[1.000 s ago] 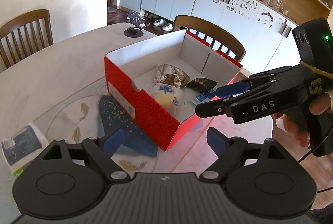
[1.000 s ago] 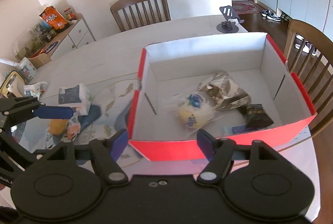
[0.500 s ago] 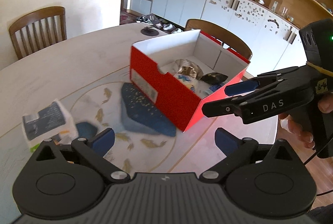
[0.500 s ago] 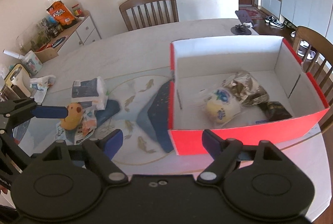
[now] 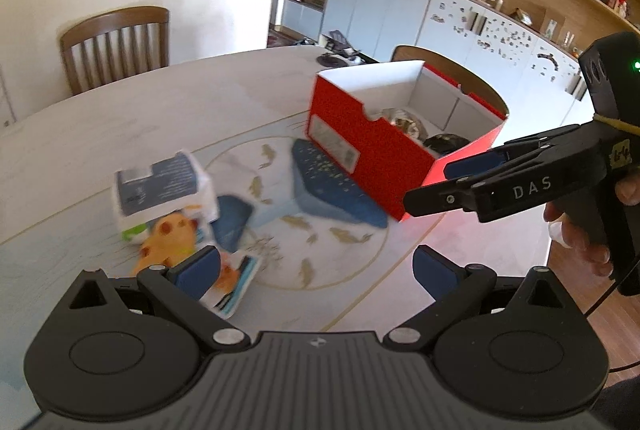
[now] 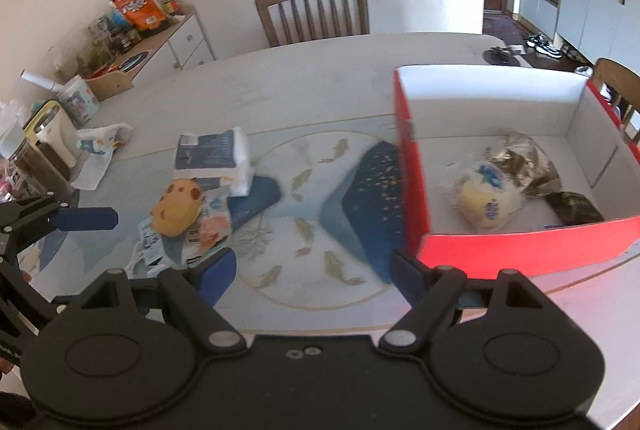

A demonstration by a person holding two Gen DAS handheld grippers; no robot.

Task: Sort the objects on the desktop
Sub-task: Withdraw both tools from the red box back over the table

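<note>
A red open box stands on the table's right side; it holds a yellow round packet, a silver foil bag and a dark packet. Left of it lie a white tissue pack, an orange-yellow plush toy and flat snack packets. My left gripper is open and empty above the table, close to the toy. My right gripper is open and empty in front of the box's left corner; it also shows in the left wrist view.
A dark blue cloth lies beside the box. Wooden chairs stand at the far table edge. A sideboard with jars and snacks is at the left. A phone stand sits at the table's far end.
Both grippers have pulled back and swung left, away from the box. The tissue pack, toy and packets have come into view of the left wrist camera. Both stay open.
</note>
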